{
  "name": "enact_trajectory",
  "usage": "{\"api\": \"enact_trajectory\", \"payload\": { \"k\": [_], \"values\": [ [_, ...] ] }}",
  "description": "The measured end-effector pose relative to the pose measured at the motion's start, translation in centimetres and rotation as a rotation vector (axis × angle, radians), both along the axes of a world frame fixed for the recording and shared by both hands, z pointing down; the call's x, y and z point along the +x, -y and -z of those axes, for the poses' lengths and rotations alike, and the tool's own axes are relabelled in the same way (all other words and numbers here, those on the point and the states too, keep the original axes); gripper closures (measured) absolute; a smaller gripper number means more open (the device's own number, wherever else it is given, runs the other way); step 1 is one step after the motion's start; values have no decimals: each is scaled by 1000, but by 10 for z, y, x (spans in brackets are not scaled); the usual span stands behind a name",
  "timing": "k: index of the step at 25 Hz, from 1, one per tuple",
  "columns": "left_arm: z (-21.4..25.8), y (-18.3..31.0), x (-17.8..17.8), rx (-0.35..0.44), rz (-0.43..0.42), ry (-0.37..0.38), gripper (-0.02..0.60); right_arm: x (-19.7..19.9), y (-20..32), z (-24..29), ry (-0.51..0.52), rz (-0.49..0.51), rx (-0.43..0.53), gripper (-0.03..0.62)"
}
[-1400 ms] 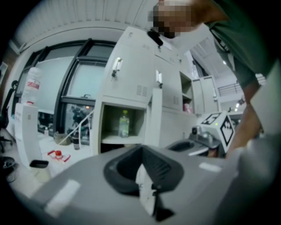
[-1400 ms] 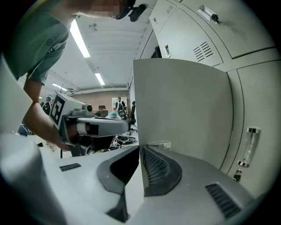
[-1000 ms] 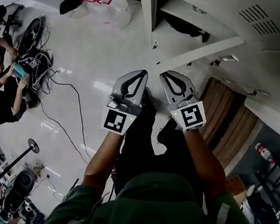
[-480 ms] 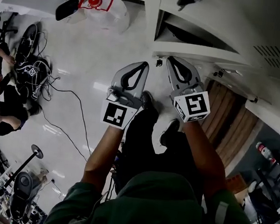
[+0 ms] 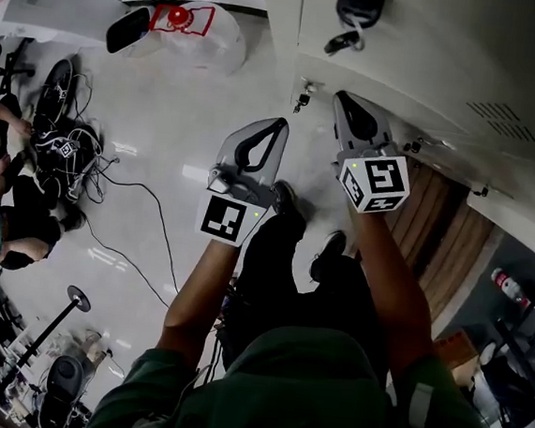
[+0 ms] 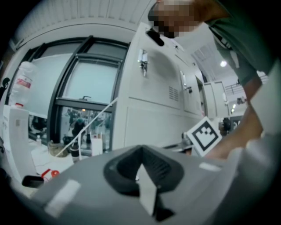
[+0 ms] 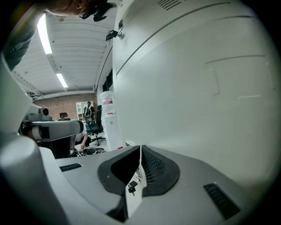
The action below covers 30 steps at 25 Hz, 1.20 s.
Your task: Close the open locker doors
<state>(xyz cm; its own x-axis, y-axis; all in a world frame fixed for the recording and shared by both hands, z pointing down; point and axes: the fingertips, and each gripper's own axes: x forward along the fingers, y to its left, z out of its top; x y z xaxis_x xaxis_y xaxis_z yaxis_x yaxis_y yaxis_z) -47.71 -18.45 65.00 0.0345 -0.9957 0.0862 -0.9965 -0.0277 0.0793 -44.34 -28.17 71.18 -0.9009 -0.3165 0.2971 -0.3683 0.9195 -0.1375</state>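
White lockers (image 5: 433,55) fill the top right of the head view. A lower locker door (image 5: 392,89) stands almost flush with the row, and a bunch of keys (image 5: 304,98) hangs at its near corner. My right gripper (image 5: 343,98) is shut, its tip against that door's edge. In the right gripper view the door (image 7: 197,88) fills the right side, and the keys (image 7: 131,186) show just beyond the shut right gripper (image 7: 139,149). My left gripper (image 5: 278,125) is shut and holds nothing, left of the door and clear of it. Another lock with keys (image 5: 353,10) sits higher up.
A person (image 5: 5,202) sits on the floor at the far left beside tangled cables (image 5: 66,151). A white bag (image 5: 187,27) lies at the top, a black stand (image 5: 79,298) lower left. A wooden panel (image 5: 444,235) and a fire extinguisher (image 5: 506,281) lie to the right.
The locker door has swung from wide open to nearly flush with the row. My right gripper moved forward with it; the left gripper followed slightly.
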Motion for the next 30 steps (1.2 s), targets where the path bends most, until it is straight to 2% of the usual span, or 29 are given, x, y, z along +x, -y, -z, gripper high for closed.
{"api": "enact_trajectory", "payload": {
  "k": [8,17,25,30],
  "values": [
    [36,7,3,8,-25,8,583,-7,2,5,-67,37,8,588],
    [99,20,23,17,-90,17,583,20,-5,68,-42,7,4,588],
    [149,28,78,28,-210,28,583,79,-17,137,39,-59,29,588],
    [180,36,132,39,-290,29,583,135,-21,182,91,-93,60,588]
  ]
}}
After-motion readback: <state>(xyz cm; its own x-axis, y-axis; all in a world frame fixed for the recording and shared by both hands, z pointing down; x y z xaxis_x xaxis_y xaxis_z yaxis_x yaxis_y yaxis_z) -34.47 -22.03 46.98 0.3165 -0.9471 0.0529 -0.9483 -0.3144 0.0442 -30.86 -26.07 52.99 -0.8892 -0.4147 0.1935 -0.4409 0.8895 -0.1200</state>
